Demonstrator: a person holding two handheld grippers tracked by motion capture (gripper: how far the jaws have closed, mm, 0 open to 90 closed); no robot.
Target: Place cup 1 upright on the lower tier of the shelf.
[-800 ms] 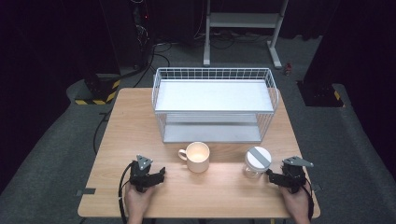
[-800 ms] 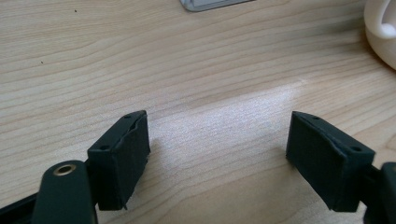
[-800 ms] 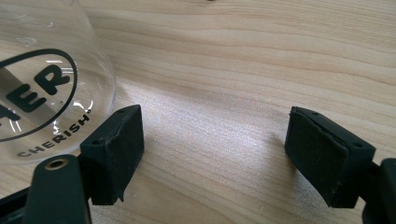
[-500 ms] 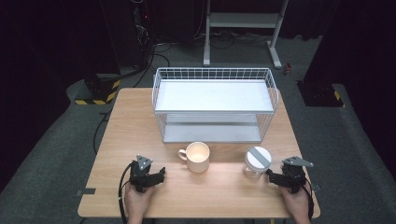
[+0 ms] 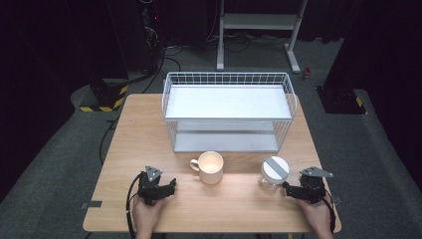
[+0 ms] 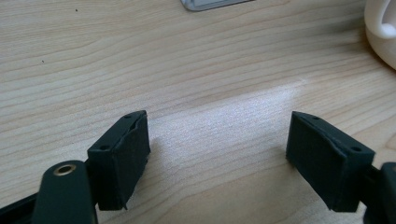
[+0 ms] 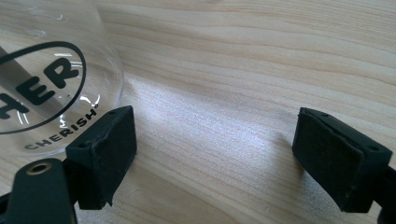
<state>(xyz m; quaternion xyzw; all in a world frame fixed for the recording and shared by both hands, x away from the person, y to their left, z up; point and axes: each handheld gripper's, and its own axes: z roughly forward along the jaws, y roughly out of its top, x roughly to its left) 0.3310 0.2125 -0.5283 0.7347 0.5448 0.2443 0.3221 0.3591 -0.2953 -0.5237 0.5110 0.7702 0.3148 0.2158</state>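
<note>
A cream mug (image 5: 211, 167) stands near the table's front middle, its handle to the left; its edge shows at the top right of the left gripper view (image 6: 383, 32). A clear glass jar (image 5: 273, 172) with a white and grey lid stands to its right; in the right gripper view its printed glass wall (image 7: 51, 79) is just beyond the left jaw. My left gripper (image 5: 171, 185) rests on the table left of the mug, open, with bare wood between its jaws (image 6: 217, 154). My right gripper (image 5: 286, 187) lies just right of the jar, open, holding nothing (image 7: 215, 154).
A white wire basket rack (image 5: 229, 107) with two shelves stands at the back middle of the wooden table (image 5: 149, 129). A person's hands hold both grippers at the front edge. Dark floor with cables and a metal stand lies beyond the table.
</note>
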